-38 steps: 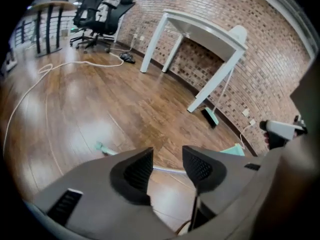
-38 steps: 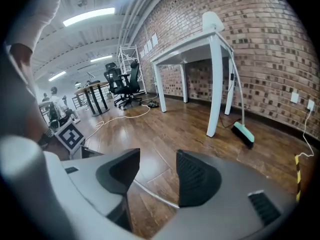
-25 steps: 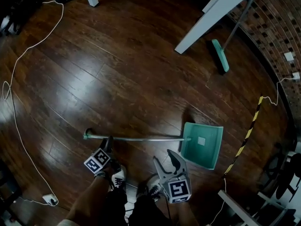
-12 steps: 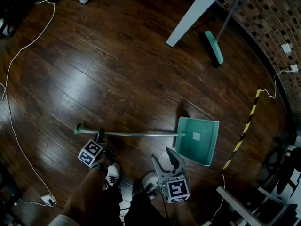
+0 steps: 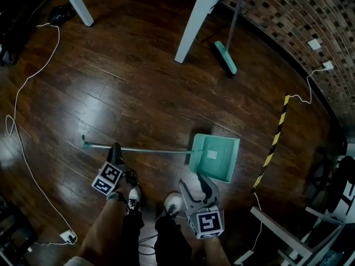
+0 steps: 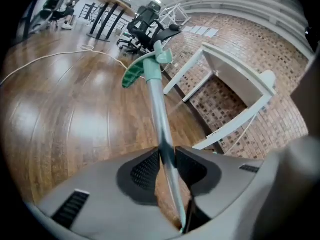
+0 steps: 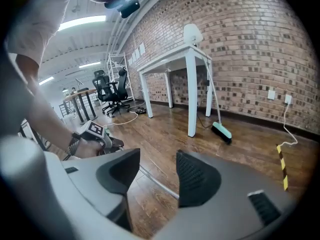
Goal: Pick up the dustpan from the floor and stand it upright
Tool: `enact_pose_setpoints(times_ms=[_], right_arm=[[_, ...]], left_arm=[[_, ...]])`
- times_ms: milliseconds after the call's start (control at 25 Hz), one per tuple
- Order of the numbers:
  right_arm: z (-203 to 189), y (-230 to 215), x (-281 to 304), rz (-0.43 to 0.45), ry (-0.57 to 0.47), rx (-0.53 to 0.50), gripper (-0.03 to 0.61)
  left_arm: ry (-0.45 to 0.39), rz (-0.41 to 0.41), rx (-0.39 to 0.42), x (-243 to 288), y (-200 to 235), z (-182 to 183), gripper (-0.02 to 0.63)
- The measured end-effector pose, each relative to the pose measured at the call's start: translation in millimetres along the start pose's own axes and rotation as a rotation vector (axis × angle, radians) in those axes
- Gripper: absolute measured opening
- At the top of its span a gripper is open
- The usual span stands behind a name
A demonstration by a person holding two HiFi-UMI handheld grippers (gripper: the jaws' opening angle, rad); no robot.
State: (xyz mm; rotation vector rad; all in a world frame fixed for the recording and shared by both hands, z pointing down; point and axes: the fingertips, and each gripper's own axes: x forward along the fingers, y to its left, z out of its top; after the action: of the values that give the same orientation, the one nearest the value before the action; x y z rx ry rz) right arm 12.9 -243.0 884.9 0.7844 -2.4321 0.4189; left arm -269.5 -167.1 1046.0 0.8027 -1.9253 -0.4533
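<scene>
The teal dustpan (image 5: 214,157) lies on the wood floor, its long metal handle (image 5: 144,149) running left to a green grip end (image 5: 84,145). My left gripper (image 5: 115,155) straddles the handle near that end. In the left gripper view its jaws are closing and the pads (image 6: 144,170) press on the handle (image 6: 159,109), whose green end (image 6: 145,70) is raised above the floor. My right gripper (image 5: 197,188) hangs open just in front of the pan, holding nothing. In the right gripper view the handle (image 7: 156,182) passes beyond its open jaws (image 7: 157,173).
A teal broom (image 5: 226,57) leans by a white table leg (image 5: 195,20) at the back. A second white leg (image 5: 75,4) stands far left. A white cable (image 5: 21,91) loops across the left floor. Yellow-black striped tape (image 5: 272,148) lies right of the pan. My shoes (image 5: 133,199) are below the handle.
Both grippers have risen. The left jaws have closed onto the handle, and its green end has lifted off the floor. The right gripper stays open.
</scene>
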Motion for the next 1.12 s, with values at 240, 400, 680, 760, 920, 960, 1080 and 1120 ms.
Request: enact_pose_setpoints(times_ms=[240, 400, 680, 760, 920, 960, 1080, 1120], right_arm=[[57.0, -26.0, -68.3, -0.093, -0.073, 0.056, 0.238], [74.4, -40.0, -121.7, -0.14, -0.074, 0.057, 0.238], [102.1, -73.2, -193.9, -0.243, -0.127, 0.104, 0.238], [104.4, -81.2, -211.6, -0.268, -0.14, 0.116, 0.238], [104.8, -96.1, -245.5, -0.305, -0.163, 0.136, 0.238], [104.2, -99.2, -253.0, -0.311, -0.168, 0.138, 0.238], [104.2, -109.8, -273.2, -0.334, -0.186, 0.149, 0.238], [104.5, -114.4, -280.1, -0.344, -0.193, 0.155, 0.238]], left_arm=[[-0.002, -0.118, 0.133, -43.5, -103.7, 19.5, 0.092], [0.048, -0.178, 0.281, -80.0, -157.9, 6.0, 0.091], [0.179, -0.338, 0.583, -131.8, -247.7, -57.9, 0.094], [0.217, -0.396, 0.688, -144.1, -276.8, -82.4, 0.099], [0.272, -0.489, 0.79, -167.6, -322.3, -127.5, 0.121], [0.278, -0.507, 0.787, -172.7, -331.0, -134.5, 0.125], [0.283, -0.551, 0.783, -185.5, -354.0, -146.7, 0.151], [0.286, -0.56, 0.793, -189.5, -358.6, -150.9, 0.159]])
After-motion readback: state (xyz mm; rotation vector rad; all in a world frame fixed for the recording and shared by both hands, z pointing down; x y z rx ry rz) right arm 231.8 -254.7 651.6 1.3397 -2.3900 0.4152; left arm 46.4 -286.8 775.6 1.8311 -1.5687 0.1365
